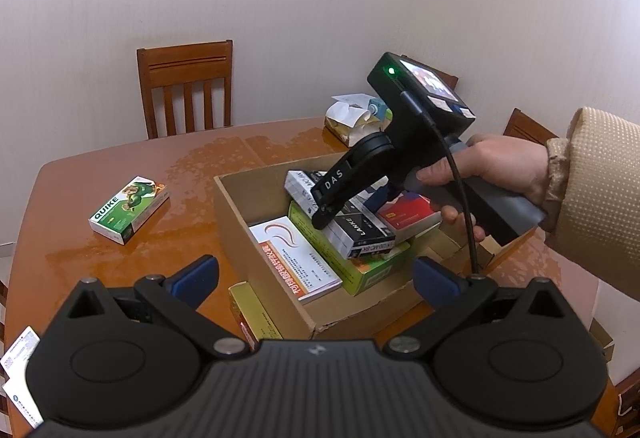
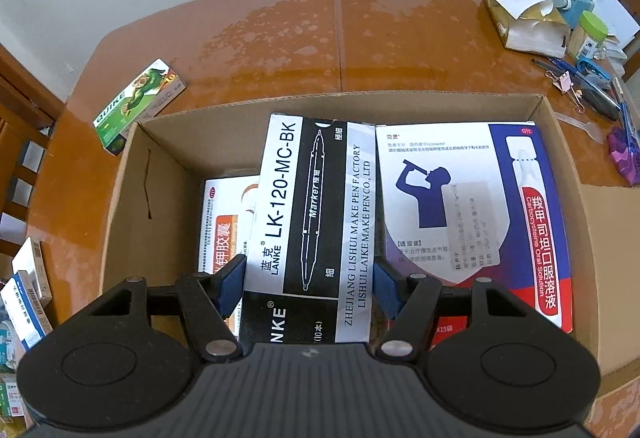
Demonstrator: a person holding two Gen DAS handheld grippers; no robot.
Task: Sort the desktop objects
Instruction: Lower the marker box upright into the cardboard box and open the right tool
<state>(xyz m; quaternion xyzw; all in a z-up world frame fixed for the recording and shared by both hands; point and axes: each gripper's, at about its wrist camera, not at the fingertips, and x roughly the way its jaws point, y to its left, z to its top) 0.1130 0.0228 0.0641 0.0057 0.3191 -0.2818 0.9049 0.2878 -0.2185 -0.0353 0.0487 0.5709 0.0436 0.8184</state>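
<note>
An open cardboard carton (image 1: 236,213) sits on the brown table and holds several packets. My right gripper (image 2: 308,282) is shut on a black-and-white LANKE marker box (image 2: 312,205), its blue pads pressing both long sides. It holds the box tilted down over the carton's middle. In the left wrist view a hand (image 1: 492,165) carries that gripper (image 1: 332,197), with the marker box (image 1: 362,230) low among the other packets. My left gripper (image 1: 316,274) is open and empty at the carton's near edge. A green QUIKE box (image 1: 128,207) lies on the table left of the carton.
In the carton lie a white-orange medicine box (image 1: 296,258), a green box (image 1: 360,270) and a blue-red oral solution box (image 2: 472,209). A yellow box (image 1: 252,310) leans outside the near wall. A paper bag (image 2: 520,17), pens and clips (image 2: 588,85) crowd the far right. Chairs (image 1: 186,93) ring the table.
</note>
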